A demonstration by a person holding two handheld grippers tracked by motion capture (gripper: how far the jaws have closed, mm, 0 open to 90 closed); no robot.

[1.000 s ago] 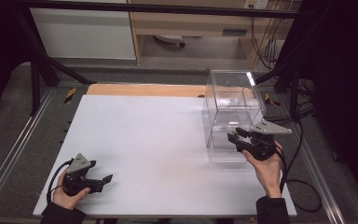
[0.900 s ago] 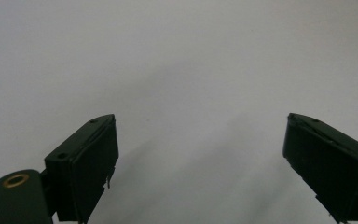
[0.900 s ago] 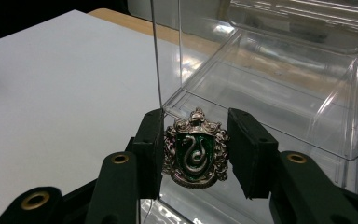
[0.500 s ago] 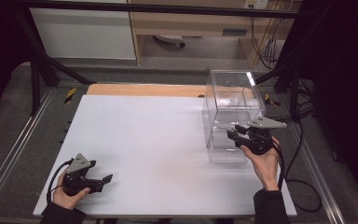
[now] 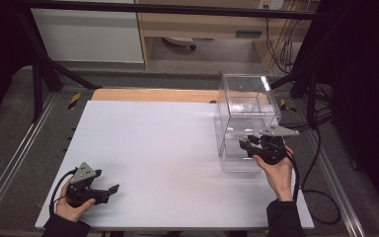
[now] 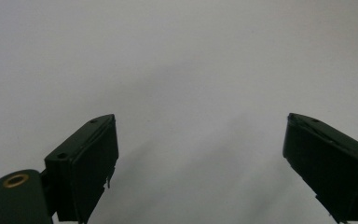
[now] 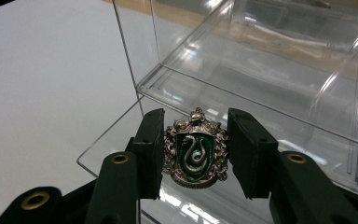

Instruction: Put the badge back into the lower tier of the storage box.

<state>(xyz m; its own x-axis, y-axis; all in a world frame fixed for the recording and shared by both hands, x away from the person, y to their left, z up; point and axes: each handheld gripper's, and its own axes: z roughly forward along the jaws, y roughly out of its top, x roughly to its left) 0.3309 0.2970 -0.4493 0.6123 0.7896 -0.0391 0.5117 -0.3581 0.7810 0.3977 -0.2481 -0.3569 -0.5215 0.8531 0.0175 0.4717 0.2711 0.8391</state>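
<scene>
1. Left gripper (image 5: pixel 112 188): resting low on the white table (image 5: pixel 168 148) at the near left corner, cradled in the person's left hand (image 5: pixel 71 205). In the left gripper view its jaws are standing wide apart with nothing but bare table between them. Judged to be parked clear of the work, waiting its turn.

2. Table: lying bare across its middle, giving free room between the 2 grippers, which are well apart.

3. Clear display case (image 5: pixel 246 121): standing upright at the right side of the table, its open front facing the person's right hand. In the right gripper view 1 transparent shelf (image 7: pixel 261 79) is dividing the inside into an upper and a lower level. The open face is likely turned this way so a piece can be passed straight in.

4. Right gripper (image 5: pixel 249 144): hovering at the case's open front, near its lower level, pointing inward. Its jaws are pressing narrowly on the 2 sides of the crest badge (image 7: pixel 196 149), holding it upright and face toward the camera.

5. Crest badge: metal, green shield with a silver serpent, clamped by its edges so the face is staying unmarked; judged to be going onto the case's floor.
</scene>
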